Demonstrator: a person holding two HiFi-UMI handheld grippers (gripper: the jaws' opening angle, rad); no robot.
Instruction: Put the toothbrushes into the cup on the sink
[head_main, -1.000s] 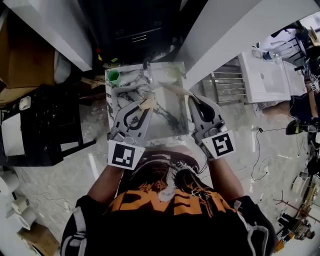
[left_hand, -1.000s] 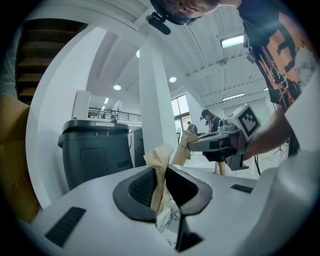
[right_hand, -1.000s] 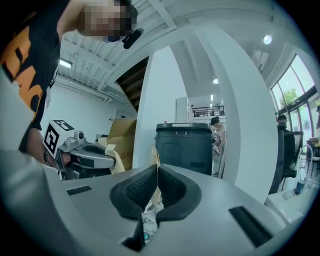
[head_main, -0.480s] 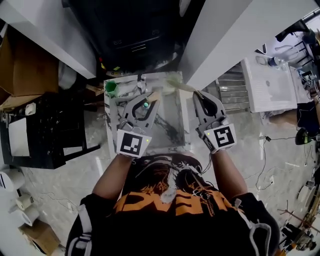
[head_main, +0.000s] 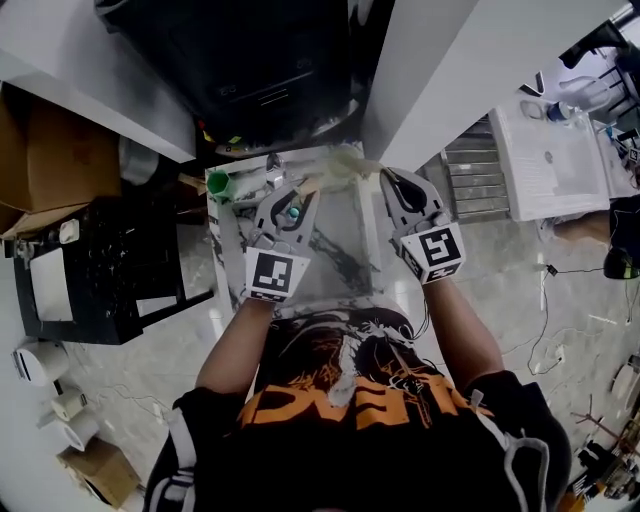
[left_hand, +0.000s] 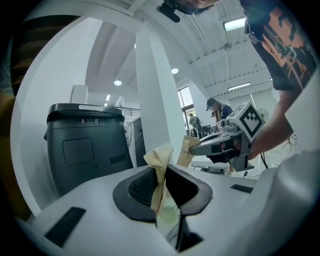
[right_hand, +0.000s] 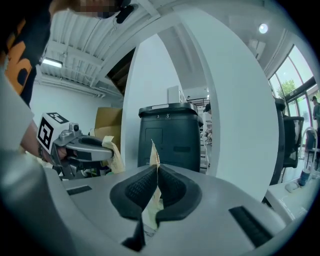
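Left tool and right tool each pinch the paper wrapper; likely tearing it, so pull apart evenly above the sink.

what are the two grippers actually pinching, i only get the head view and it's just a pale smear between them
observer: in the left gripper view, the left gripper has its jaws clamped on a cream paper-like strip that pokes up past them.
operator: and the right one, empty or not
observer: not empty. In the right gripper view, the right gripper has its jaws shut on a thin tan sheet, held edge-on and standing up between the pads.
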